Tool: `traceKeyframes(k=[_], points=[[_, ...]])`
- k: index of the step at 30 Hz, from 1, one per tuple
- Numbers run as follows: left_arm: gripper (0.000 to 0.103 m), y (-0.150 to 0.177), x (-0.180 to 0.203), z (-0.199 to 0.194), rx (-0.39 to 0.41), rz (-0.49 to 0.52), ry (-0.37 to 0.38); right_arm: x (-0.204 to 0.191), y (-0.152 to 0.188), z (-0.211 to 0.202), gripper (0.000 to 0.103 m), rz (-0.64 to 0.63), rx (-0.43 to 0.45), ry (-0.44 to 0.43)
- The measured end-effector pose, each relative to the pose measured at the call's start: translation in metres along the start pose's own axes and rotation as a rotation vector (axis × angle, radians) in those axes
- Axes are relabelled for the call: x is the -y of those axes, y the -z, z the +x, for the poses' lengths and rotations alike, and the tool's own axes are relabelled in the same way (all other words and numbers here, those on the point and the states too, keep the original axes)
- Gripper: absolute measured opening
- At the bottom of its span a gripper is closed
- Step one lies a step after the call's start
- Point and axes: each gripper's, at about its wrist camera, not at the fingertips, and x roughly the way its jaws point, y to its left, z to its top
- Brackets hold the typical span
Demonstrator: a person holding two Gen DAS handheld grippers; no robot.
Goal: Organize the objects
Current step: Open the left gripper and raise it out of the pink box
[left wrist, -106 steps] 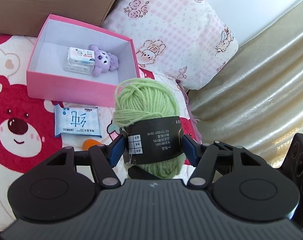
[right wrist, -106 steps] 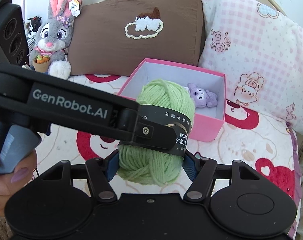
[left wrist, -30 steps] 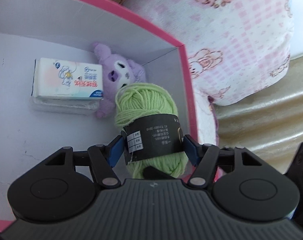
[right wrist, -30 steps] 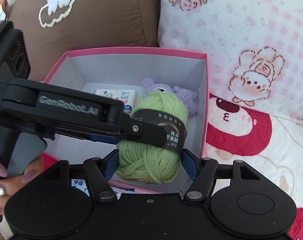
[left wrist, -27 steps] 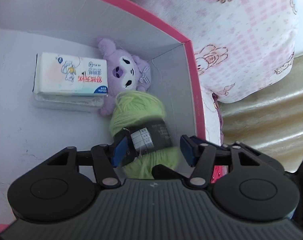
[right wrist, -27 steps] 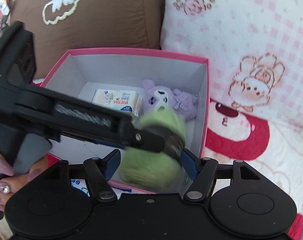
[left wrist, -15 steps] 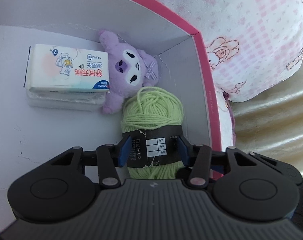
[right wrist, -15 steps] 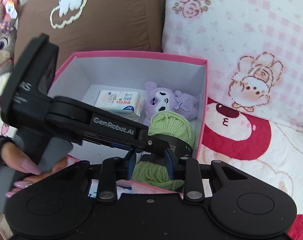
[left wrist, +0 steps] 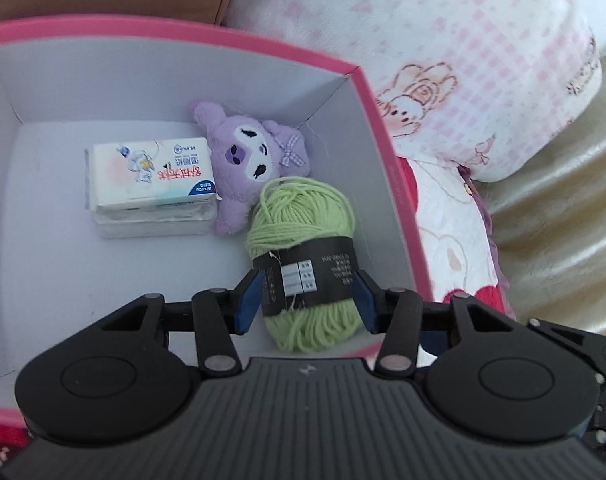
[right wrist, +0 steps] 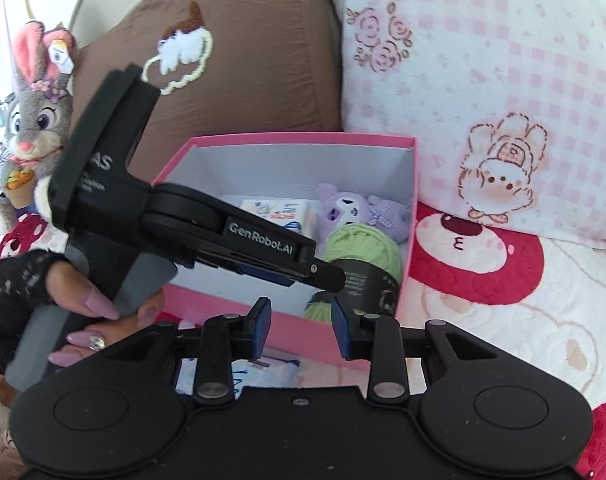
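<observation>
L gripper (left wrist: 307, 298) dropped yarn (left wrist: 303, 248) in box (left wrist: 387, 184).

We count one pink box (left wrist: 377, 128); near its right wall lie one green yarn ball (left wrist: 307, 248), one purple plush (left wrist: 251, 156) and one tissue pack (left wrist: 151, 172); two pillows behind.

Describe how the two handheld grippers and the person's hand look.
Both grippers are matte black plastic with blue pads on their fingers. The left gripper has a ribbed body, two round discs and silver pivot pins; from the right wrist view its side bears white "GenRobot.AI" lettering above a grey handle. The right gripper looks the same. The left hand wears a dark speckled knit sleeve, pale pink nail polish and a silver ring.
</observation>
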Motion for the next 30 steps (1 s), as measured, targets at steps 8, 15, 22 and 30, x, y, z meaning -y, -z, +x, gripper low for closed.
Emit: traceKeyframes(k=[8, 15, 22, 30], points=[[0.048, 0.013, 0.01, -0.061, 0.026, 0.058, -0.09, -0.018, 0.005, -0.019, 0.041, -0.033, 0.028, -0.016], [0.051, 0.031, 0.017, -0.115, 0.039, 0.083, -0.156, -0.04, 0.007, -0.043, 0.044, -0.074, 0.064, -0.021], [0.057, 0.052, 0.021, -0.166, 0.052, 0.086, -0.199, -0.062, 0.01, -0.065, 0.047, -0.102, 0.059, -0.025], [0.06, 0.073, 0.026, -0.209, 0.042, 0.111, -0.23, -0.085, 0.013, -0.093, 0.052, -0.136, 0.053, -0.019]])
